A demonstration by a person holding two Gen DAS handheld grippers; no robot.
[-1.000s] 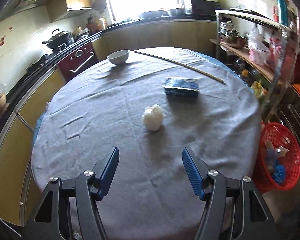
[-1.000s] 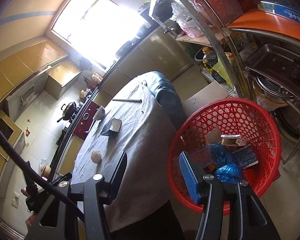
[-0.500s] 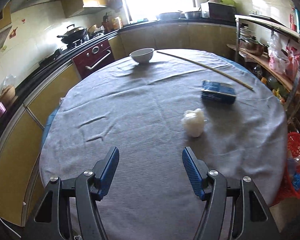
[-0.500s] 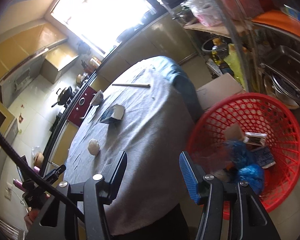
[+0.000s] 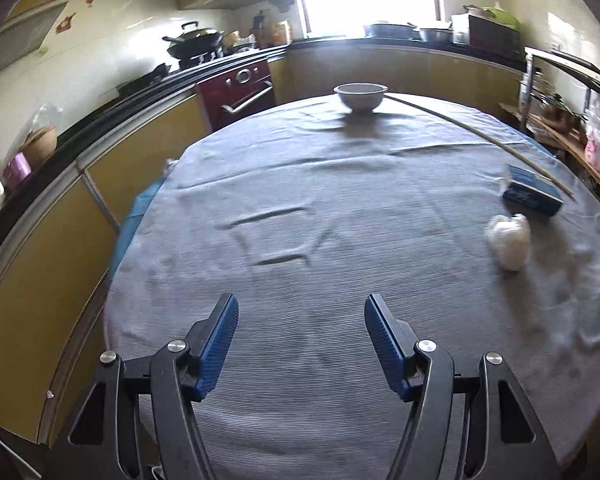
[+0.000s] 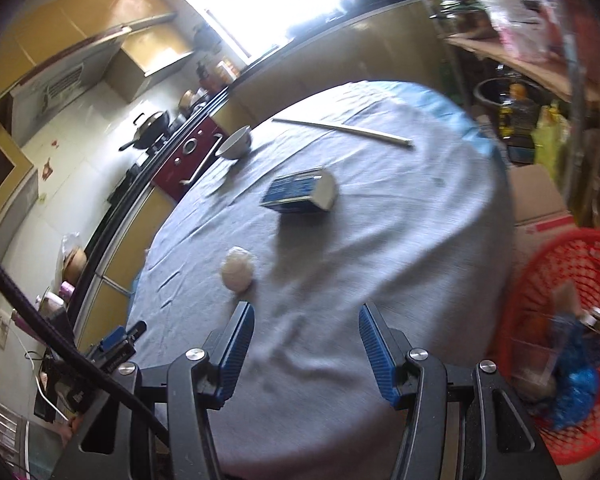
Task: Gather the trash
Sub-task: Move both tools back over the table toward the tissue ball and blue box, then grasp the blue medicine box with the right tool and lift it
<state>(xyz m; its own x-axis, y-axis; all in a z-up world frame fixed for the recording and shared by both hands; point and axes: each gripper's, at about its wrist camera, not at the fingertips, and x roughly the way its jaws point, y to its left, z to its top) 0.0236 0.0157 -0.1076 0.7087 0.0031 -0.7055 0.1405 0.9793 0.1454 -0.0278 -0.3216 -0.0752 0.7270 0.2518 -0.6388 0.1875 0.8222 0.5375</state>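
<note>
A crumpled white paper ball (image 5: 509, 243) (image 6: 238, 269) lies on the grey tablecloth (image 5: 340, 216), with a blue carton (image 5: 533, 190) (image 6: 300, 197) lying on its side just beyond it. My left gripper (image 5: 300, 320) hovers open over the near edge of the table, well left of the ball, nothing between its fingers. My right gripper (image 6: 306, 328) is open and empty over the table's near right edge, the ball just ahead and left of its left finger. A red mesh basket (image 6: 572, 344) holding blue wrappers and small boxes stands on the floor, right of the table.
A white bowl (image 5: 361, 96) and a long thin stick (image 5: 480, 136) sit at the far side of the table. Kitchen counters with a stove and wok (image 5: 194, 42) run along the left. A metal shelf rack (image 6: 540, 60) and a cardboard box (image 6: 540, 200) stand on the right.
Both views swung left. The ball and carton slid to the right edge of the left view. The right gripper moved from over the basket to over the table; the basket is now at far right.
</note>
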